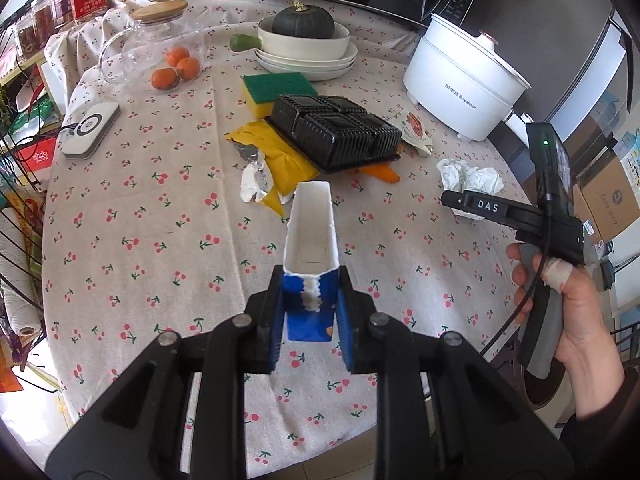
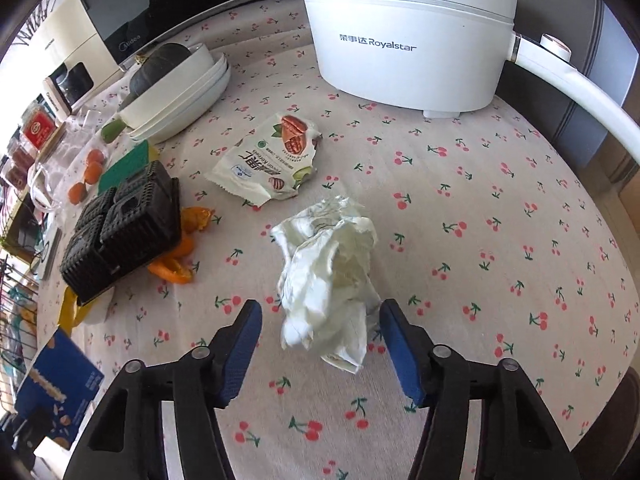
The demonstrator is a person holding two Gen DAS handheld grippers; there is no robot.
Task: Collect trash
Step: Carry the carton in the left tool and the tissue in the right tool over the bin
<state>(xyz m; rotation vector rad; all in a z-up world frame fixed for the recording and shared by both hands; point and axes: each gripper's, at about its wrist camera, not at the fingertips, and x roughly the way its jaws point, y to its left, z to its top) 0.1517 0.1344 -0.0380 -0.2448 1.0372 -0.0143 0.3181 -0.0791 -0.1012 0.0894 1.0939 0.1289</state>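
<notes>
- Gripping an empty blue-and-white carton (image 1: pixel 310 276), the left gripper (image 1: pixel 310 312) has its blue pads pressed on both sides of it, jaws narrowed to the carton's width, holding it above the cherry-print tablecloth (image 1: pixel 160 240) with its torn-open white mouth facing away.
- Over on the right, the right gripper (image 2: pixel 320 340) points down at a crumpled white tissue (image 2: pixel 328 276); the jaws stand partly open either side of it, and the pads do not appear to touch the paper.
- That tissue lies on the cloth in front of the white Royalstar cooker (image 2: pixel 408 32), just nearer than a torn snack wrapper (image 2: pixel 268 160).
- More rubbish sits mid-table: a black plastic tray (image 1: pixel 336 132) upside down over a yellow bag (image 1: pixel 280 156), a scrap of foil (image 1: pixel 256 180), and orange peel (image 2: pixel 176 264) poking out from under the tray.
- Behind are a sponge (image 1: pixel 276 88), stacked bowls with a green squash (image 1: pixel 304 22), and tangerines (image 1: pixel 176 68) by a glass jug (image 1: pixel 160 44).
- A person's hand (image 1: pixel 576 308) holds the right gripper's handle.
</notes>
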